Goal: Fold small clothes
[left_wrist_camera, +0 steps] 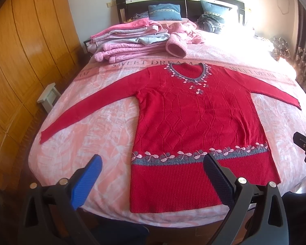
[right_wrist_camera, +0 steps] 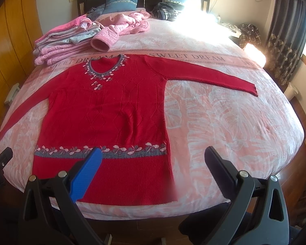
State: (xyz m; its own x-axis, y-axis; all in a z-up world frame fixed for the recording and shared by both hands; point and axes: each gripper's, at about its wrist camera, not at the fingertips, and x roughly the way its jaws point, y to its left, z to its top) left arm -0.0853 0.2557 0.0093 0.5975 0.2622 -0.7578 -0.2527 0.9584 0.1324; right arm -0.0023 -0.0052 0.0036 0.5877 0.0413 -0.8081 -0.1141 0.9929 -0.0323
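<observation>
Bed bears spread red sweater and folded clothes stack.

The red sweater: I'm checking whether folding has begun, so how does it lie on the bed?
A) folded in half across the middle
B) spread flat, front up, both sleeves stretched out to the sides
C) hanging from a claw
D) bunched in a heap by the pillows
B: the red sweater lies flat on the bed with both sleeves spread wide, and the left claw and right claw are open and empty.
</observation>
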